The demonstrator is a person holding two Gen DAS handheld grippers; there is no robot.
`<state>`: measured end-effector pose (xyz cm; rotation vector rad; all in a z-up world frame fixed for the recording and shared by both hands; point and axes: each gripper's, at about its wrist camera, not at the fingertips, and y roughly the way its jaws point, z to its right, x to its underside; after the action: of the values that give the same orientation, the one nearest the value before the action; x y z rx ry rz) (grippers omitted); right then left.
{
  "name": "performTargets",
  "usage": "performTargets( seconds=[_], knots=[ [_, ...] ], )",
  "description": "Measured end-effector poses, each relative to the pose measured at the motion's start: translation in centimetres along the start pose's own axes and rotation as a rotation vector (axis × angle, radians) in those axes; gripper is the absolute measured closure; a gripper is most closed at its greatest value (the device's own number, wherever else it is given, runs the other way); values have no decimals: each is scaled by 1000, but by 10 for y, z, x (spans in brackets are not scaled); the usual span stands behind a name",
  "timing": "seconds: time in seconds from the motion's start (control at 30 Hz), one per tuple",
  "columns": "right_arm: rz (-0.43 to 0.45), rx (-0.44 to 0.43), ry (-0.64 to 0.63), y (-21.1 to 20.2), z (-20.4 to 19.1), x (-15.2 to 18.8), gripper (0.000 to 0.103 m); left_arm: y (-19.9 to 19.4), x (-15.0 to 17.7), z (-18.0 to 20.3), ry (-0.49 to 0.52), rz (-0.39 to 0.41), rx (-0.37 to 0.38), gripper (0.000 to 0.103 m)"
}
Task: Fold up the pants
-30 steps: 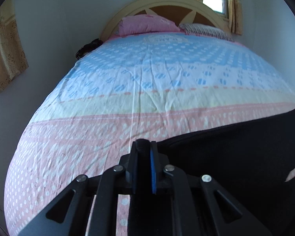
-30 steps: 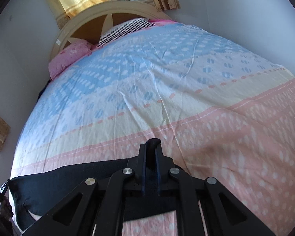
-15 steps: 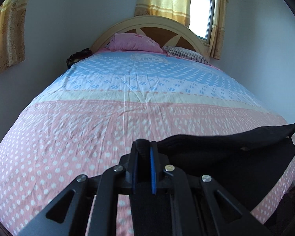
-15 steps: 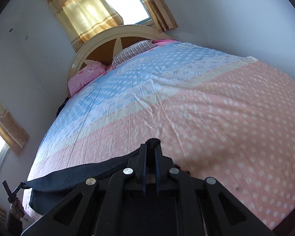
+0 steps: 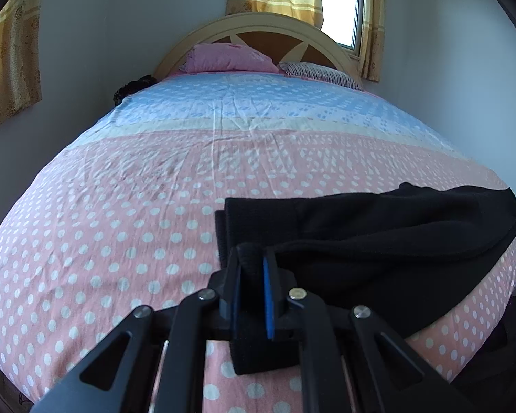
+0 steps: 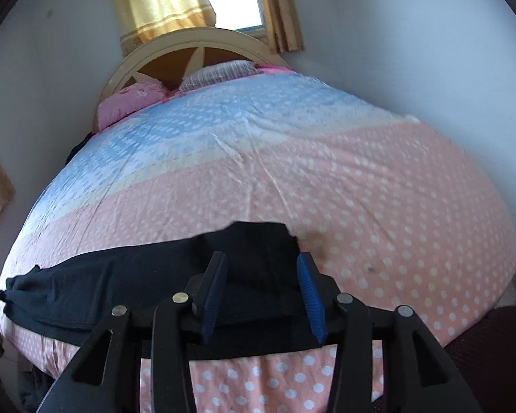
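Note:
Black pants lie in a band along the near edge of the bed, partly folded over themselves. My left gripper is shut on a fold of the pants' fabric at their left end. In the right wrist view the pants stretch away to the left. My right gripper hovers over their right end with its jaws opening; the cloth lies below and between the blue pads, which do not press on it.
The bed carries a pink, cream and blue dotted sheet. A pink pillow and a striped pillow lie by the curved headboard. Walls close in on both sides, with curtained windows behind.
Both grippers have drawn back toward the foot of the bed, dragging the pants along. The right gripper's jaws have parted and let go of the cloth. The left one stays clamped.

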<state>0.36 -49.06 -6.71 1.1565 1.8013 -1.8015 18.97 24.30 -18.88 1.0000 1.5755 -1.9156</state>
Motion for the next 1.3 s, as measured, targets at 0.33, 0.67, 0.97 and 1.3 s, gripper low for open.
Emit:
performTargets(
  seconds=[0.33, 0.67, 0.97, 1.3],
  knots=[
    [-115, -320, -455, 16, -201, 46, 59, -26, 20, -2, 72, -3, -132, 59],
    [-150, -391, -712, 42, -307, 100, 59, -58, 42, -49, -120, -41, -85, 79],
    [-164, -326, -873, 55, -333, 128, 59, -23, 18, -11, -208, -90, 53, 72],
    [-190, -325, -870, 78, -340, 127, 91, -20, 8, -4, -185, -62, 65, 94]
  ],
)
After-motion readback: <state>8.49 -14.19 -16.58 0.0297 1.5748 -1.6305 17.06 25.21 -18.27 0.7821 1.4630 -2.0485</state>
